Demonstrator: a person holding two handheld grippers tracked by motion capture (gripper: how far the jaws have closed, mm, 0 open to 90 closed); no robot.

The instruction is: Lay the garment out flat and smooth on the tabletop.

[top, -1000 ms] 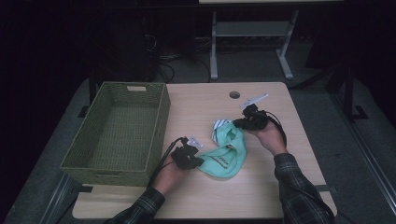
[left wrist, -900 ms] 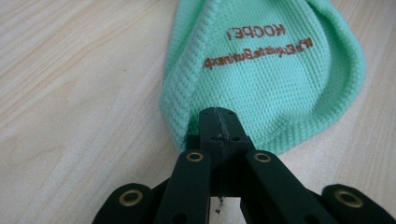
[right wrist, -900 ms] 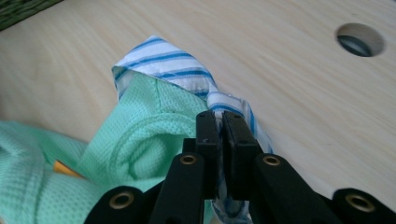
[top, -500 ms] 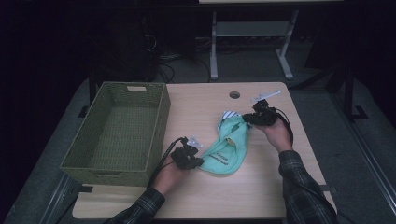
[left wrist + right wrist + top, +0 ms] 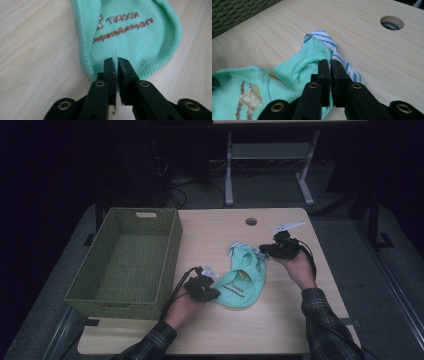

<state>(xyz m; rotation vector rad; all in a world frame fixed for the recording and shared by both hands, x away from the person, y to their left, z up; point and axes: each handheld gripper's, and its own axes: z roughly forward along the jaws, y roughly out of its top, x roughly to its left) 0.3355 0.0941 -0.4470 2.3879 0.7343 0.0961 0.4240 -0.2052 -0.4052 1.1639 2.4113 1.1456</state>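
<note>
1. The green shirt [image 5: 243, 280] is lying on the bench [image 5: 280, 320], to the right of the woven basket [image 5: 125, 262] and not touching it. The left hand-held gripper [image 5: 210, 292] is pinching the near hem of the shirt, with its jaws pressed together on the mesh cloth. The right hand-held gripper [image 5: 264, 249] is pinching the far end in the same way, close to the striped collar [image 5: 337, 50].

2. Each grip is taking only a thin edge of cloth (in the left gripper view only a small fold is sitting between the jaws). If the two hands are pulling apart too strongly, I think one edge could slide out and the shirt would fall in a heap.

3. The right gripper is holding the green layer next to the striped part, and I cannot tell if it is catching both layers. If it has only one, the shirt may be hanging twisted when it is lifted.

4. The basket is standing to the left, with its wall rising above the bench. If the shirt is being carried there too low, the hanging middle could catch on the rim and drag outside.

5. The cable [image 5: 175, 292] of the left gripper is running beside the basket wall; it could be snagging there during a move to the left.
</note>
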